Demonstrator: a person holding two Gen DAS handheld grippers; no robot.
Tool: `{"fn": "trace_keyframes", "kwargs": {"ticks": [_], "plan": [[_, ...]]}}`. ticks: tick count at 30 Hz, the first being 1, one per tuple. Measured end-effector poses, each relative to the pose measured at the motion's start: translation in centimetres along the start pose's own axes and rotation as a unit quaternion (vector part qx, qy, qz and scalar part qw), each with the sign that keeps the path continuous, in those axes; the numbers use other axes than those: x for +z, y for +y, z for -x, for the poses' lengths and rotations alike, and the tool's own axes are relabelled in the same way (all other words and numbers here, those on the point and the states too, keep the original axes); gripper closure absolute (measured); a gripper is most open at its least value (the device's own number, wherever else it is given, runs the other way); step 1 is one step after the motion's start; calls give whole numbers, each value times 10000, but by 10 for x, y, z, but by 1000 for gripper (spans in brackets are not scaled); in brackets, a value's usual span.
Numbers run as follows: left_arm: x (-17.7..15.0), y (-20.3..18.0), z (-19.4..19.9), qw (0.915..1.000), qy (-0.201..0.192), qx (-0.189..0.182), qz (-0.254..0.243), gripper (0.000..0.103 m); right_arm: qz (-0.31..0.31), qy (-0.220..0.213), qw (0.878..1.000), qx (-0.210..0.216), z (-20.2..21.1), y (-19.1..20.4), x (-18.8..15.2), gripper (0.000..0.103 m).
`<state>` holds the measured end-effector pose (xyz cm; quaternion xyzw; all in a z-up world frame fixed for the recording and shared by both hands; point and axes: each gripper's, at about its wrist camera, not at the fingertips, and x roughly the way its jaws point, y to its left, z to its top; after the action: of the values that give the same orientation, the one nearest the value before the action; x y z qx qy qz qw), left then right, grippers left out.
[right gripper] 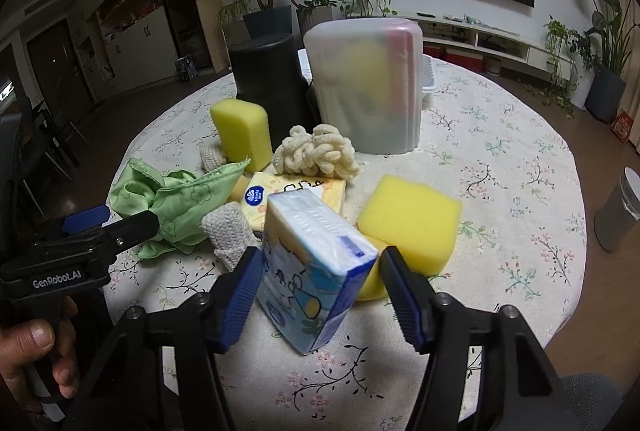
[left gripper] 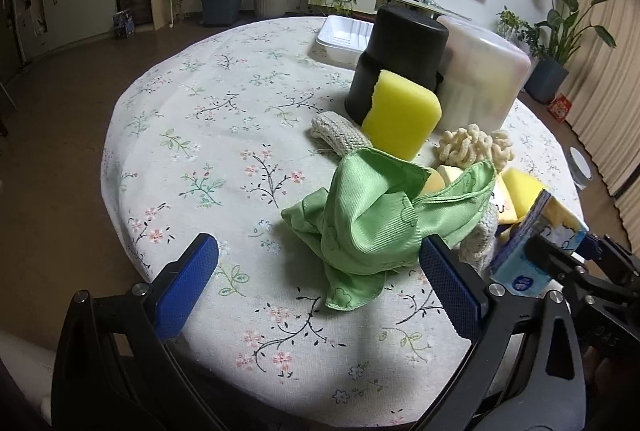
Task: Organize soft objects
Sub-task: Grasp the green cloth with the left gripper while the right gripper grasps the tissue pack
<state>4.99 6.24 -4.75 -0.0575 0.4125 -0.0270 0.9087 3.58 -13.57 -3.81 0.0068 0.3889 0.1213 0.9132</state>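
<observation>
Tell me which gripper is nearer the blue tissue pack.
Right. The right gripper has the blue tissue pack between its open fingers, the left pad touching it. The left gripper is off to the pack's left, open at the green cloth.

The near and left part of the surface lies bare, giving open passage from the left edge up to the green cloth. Behind the cloth a pile crowds the middle: an upright sponge leaning on the black bin, a knitted pad, a cream scrubber and a yellow tissue pack. The frosted bin and black bin stand side by side, walling off the far side. To the right, beyond the flat sponge, the surface is bare again. The blue tissue pack fills the gap of the right claw.
</observation>
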Motion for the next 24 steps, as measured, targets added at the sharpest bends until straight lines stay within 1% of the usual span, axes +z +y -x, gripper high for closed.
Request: {"fn": "trace_keyframes", "kwargs": {"ticks": [1, 4, 5, 6, 9, 12, 16, 20, 24], "plan": [[-1, 0, 1, 10000, -15, 4, 16, 2, 6, -19, 10000, 21, 1, 0, 0, 42], [0, 2, 3, 9999, -74, -28, 71, 2, -14, -123, 9998, 144, 6, -2, 0, 54], [0, 2, 3, 9999, -97, -57, 80, 2, -11, -156, 9997, 191, 7, -2, 0, 64], [-1, 2, 4, 9998, -126, -89, 89, 2, -18, -191, 9996, 230, 9, -2, 1, 67], [-1, 1, 6, 9994, -220, -238, 111, 2, -42, -286, 9991, 316, 12, -4, 2, 73], [-2, -2, 8, 9990, -347, -262, 35, 2, -134, -267, 9985, 457, 11, -7, 1, 75], [-1, -6, 7, 9993, -307, -225, -67, 2, -161, -282, 9982, 507, 12, -8, 2, 75], [1, -13, 10, 9987, -347, -267, -268, 1, -151, -322, 9981, 498, 13, -8, 2, 76], [7, -20, 3, 9982, -261, -314, -448, 1, -131, -346, 9982, 477, 15, -9, 1, 76]]}}
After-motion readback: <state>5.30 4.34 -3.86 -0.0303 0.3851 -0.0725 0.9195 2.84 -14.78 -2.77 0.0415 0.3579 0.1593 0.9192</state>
